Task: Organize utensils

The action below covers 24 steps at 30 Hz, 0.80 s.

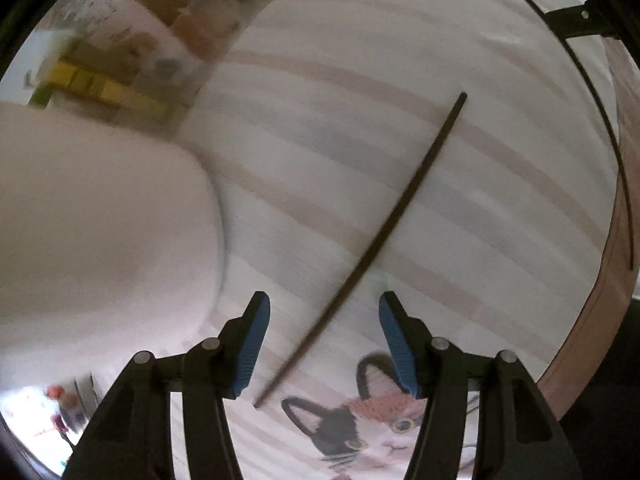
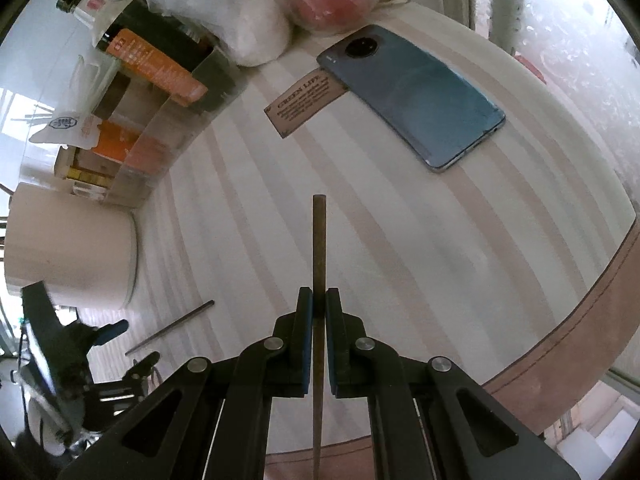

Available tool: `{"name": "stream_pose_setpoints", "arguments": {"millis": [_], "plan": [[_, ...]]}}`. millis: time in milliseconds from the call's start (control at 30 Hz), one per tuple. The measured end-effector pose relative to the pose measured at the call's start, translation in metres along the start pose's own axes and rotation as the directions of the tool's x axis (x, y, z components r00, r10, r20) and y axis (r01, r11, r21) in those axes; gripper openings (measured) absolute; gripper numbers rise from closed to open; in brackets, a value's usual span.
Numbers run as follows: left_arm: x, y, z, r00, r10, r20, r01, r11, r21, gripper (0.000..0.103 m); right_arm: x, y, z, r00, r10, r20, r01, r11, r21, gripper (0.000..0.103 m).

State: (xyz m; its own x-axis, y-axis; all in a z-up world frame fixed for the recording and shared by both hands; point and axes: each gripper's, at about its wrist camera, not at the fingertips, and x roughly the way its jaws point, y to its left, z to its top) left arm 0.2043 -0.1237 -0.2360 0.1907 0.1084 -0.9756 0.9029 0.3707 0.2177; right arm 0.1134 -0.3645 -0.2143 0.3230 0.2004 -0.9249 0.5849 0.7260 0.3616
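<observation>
**One stick held, one stick left**

The right claw (image 2: 319,304) is closed on a brown chopstick (image 2: 319,240). The stick points away from the camera, over the striped bench (image 2: 400,260). The left claw (image 1: 324,320) is open. It hangs above a second, dark chopstick (image 1: 372,248) that lies flat on the bench and runs between the two blue pads (image 1: 256,344) without touching them.

I think the job is about half done. One stick is picked up. The other is not yet gripped. Neither stick is in the white cup (image 2: 72,248) yet, and that cup looks like the place for them.

The middle of the bench has lots of room. The cup stands close on the left. A phone (image 2: 416,96) lies far off near the back. The brown bench edge (image 2: 580,320) curves near on the right, so a stick could roll off there.
</observation>
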Motion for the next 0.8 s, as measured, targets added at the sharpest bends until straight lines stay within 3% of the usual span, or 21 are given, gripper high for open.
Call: {"name": "stream_pose_setpoints", "arguments": {"millis": [100, 200, 267, 433, 567, 667, 800], "plan": [[0.002, 0.002, 0.007, 1.0, -0.023, 0.002, 0.023, 0.998, 0.051, 0.055, 0.002, 0.0, 0.001, 1.0, 0.006, -0.004, -0.006, 1.0, 0.005, 0.006], [0.004, 0.001, 0.023, 0.998, -0.054, -0.014, 0.056, 0.994, 0.094, 0.048, 0.003, -0.002, 0.001, 1.0, 0.01, -0.016, -0.01, 1.0, 0.017, 0.006], [0.005, 0.003, 0.025, 0.985, -0.168, -0.048, 0.172, 0.981, 0.091, 0.01, 0.004, -0.003, 0.0, 1.0, 0.009, -0.019, -0.009, 1.0, 0.025, 0.006], [0.006, 0.001, 0.032, 0.981, -0.182, -0.06, 0.186, 0.98, 0.066, 0.006, 0.005, -0.006, -0.002, 1.0, 0.012, -0.027, -0.01, 0.999, 0.04, 0.006], [0.006, 0.005, 0.028, 0.976, -0.212, -0.043, 0.209, 0.976, -0.055, 0.005, 0.003, -0.008, -0.004, 1.0, 0.013, -0.029, -0.011, 0.999, 0.044, 0.006], [0.004, 0.0, 0.016, 0.966, -0.257, -0.03, 0.246, 0.949, -0.197, 0.005, 0.001, -0.008, -0.004, 1.0, 0.015, -0.026, -0.014, 0.999, 0.045, 0.006], [0.003, -0.013, -0.003, 0.955, -0.296, -0.009, 0.271, 0.887, -0.373, 0.005, 0.004, -0.007, -0.004, 0.999, 0.016, -0.032, -0.014, 0.999, 0.046, 0.006]]}}
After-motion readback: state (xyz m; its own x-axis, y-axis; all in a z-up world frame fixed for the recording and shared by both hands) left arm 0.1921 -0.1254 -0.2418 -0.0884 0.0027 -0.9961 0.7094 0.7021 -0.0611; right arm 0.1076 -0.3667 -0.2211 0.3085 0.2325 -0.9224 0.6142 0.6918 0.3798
